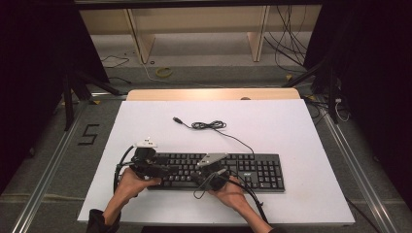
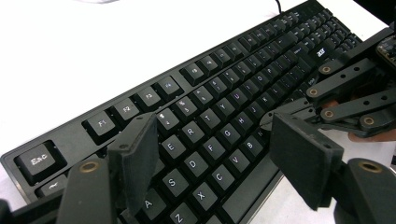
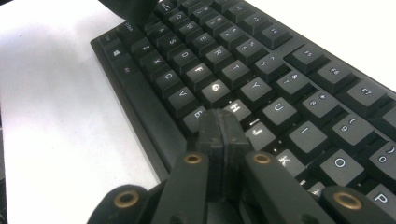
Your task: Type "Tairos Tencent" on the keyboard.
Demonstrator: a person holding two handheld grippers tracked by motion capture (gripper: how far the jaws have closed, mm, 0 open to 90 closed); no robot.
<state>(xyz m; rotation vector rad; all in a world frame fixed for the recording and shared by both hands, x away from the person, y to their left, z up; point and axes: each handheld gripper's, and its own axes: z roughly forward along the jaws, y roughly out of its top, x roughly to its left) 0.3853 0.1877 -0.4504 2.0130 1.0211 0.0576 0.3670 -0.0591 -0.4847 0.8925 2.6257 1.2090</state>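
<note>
Meanwhile the black keyboard (image 1: 218, 171) lies near the table's (image 1: 272, 121) near edge; the right hand-held gripper (image 3: 223, 135), jaws pressed together, hovers over its middle keys, the left hand-held gripper (image 2: 210, 158) spread above its left end.
</note>
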